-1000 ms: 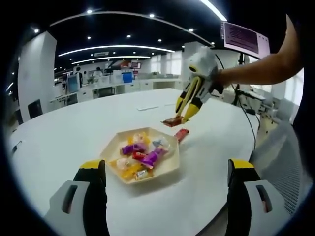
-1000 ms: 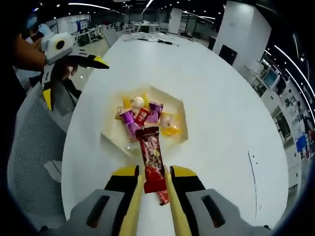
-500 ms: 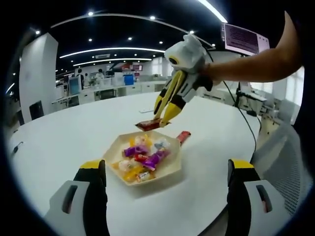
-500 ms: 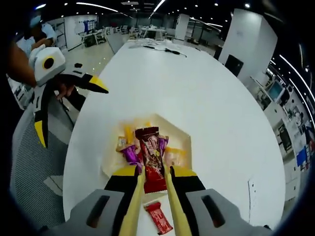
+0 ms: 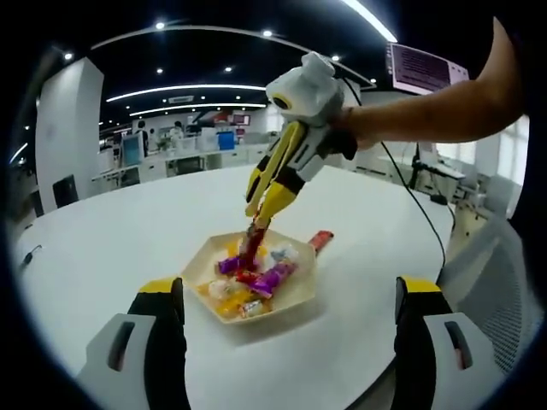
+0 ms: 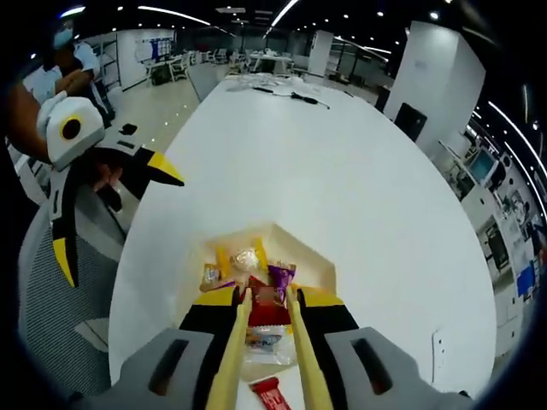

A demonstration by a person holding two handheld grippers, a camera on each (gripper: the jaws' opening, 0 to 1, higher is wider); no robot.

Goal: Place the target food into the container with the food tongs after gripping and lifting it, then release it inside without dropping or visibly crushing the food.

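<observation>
A cream hexagonal tray [image 5: 295,293] holds several wrapped sweets [image 5: 272,275] on the white table. My right gripper [image 5: 259,215] comes down from the upper right and is shut on a red candy bar [image 5: 250,243], which hangs nose-down and reaches in among the sweets. In the right gripper view the red candy bar [image 6: 267,306] sits pinched between the fingertips [image 6: 244,296] of my right gripper [image 6: 267,295], just above the tray [image 6: 301,246]. My left gripper [image 5: 289,289] is open and wide on the near side of the tray, holding nothing; the left gripper [image 6: 111,201] also appears at the left there.
A second red bar [image 5: 318,241] lies on the table just beyond the tray, and it is the red bar [image 6: 272,395] below my jaws. A grey mesh chair [image 5: 489,256] stands by the table edge. A person's arm [image 5: 436,115] holds the right gripper.
The right gripper has moved from beyond the tray to over it and tipped downward; the red bar went from level to hanging into the tray. The left gripper stayed put, open.
</observation>
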